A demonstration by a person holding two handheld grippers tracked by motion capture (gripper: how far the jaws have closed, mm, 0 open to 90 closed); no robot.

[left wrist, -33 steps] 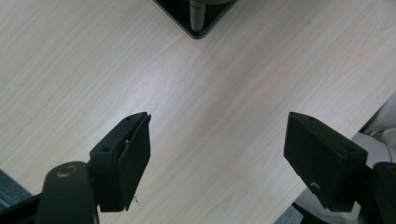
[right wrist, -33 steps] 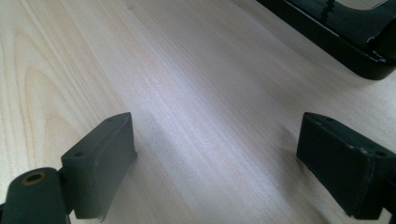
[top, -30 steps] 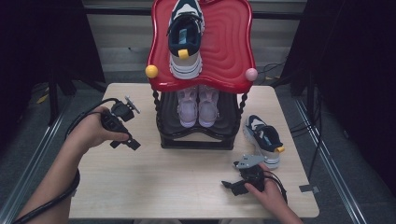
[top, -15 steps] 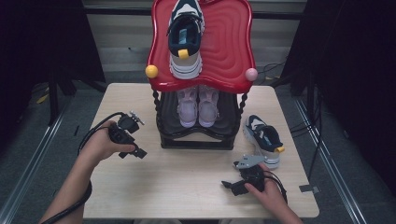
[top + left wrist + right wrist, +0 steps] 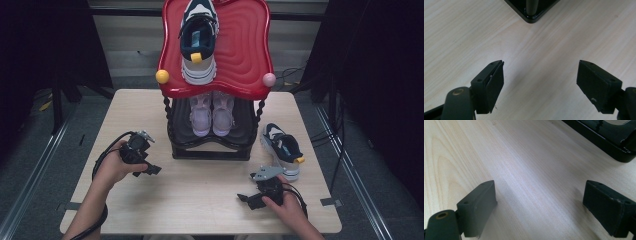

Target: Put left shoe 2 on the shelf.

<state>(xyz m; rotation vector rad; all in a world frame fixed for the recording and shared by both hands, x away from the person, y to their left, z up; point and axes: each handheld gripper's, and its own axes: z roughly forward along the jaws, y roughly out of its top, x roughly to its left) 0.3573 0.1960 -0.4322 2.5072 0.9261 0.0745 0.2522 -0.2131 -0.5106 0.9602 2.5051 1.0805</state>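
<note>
Left jaws: the left gripper (image 5: 150,169) has its jaws spread wide with nothing between them; in the left gripper view (image 5: 540,82) only bare wood shows in the gap.
Right jaws: the right gripper (image 5: 244,198) also holds its jaws wide apart and empty; the right gripper view (image 5: 539,207) shows pale wood grain between them.
Left gripper place: low over the surface (image 5: 200,195), on the left of the high view, jaws pointing toward the front left corner of the shoe rack (image 5: 210,150), whose black base corner sits at the top of the left gripper view (image 5: 531,15).
Right gripper place: near the front edge of the surface, right of centre, jaws pointing left across the wood; the rack's black base edge crosses the top right of the right gripper view (image 5: 614,145).
Loose sneaker: a navy and white sneaker (image 5: 282,147) lies on the surface just right of the rack, close behind the right hand (image 5: 287,207), apart from both grippers.
Top tray: a matching navy and white sneaker (image 5: 198,40) rests on the rack's red top tray (image 5: 245,55).
Lower shelf: a pair of pale pink shoes (image 5: 212,112) stands side by side under the tray.
Left hand: the left hand (image 5: 117,167) wraps the gripper body, cable looping beside it.
</note>
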